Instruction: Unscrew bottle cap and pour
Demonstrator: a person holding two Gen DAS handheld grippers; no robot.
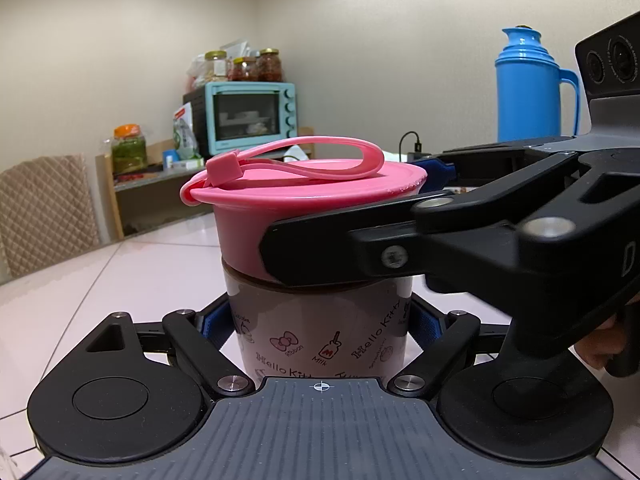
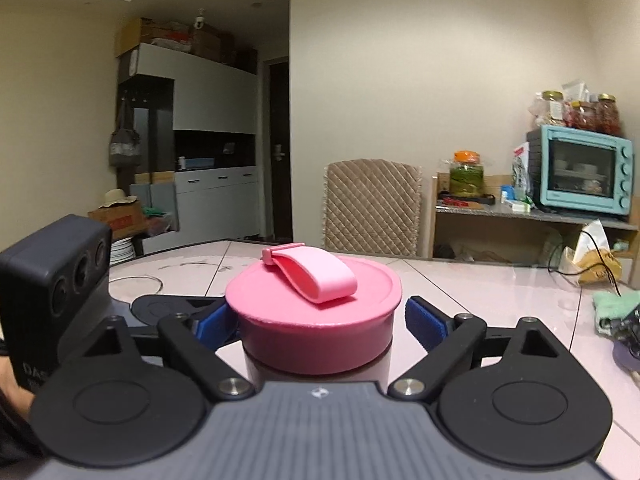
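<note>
**Both hand-held grippers on the bottle, cap still seated**

Bottle point(image 1: 320, 332) upright on the pale tiled desk point(image 1: 120, 280), pink cap point(image 1: 304, 200) on top with its strap loop folded over the lid. Left hand-held gripper point(image 1: 320, 324) clamped low on the printed bottle body, blue pads point(image 1: 212, 322) pressed against both sides, jaws as narrow as the bottle allows. Right hand-held gripper point(image 2: 320, 320) up at cap height, reaching in from the right of the bottle. Left-side pad point(image 2: 214, 320) right against the cap's edge; right-side pad point(image 2: 424, 322) standing just clear of it, a sliver of desk visible between. So: loose around the cap point(image 2: 316, 316), not squeezing it. Blue thermos point(image 1: 532, 88) well behind the bottle to the right, teal toaster oven point(image 1: 252, 116) on a shelf far behind it.
</note>
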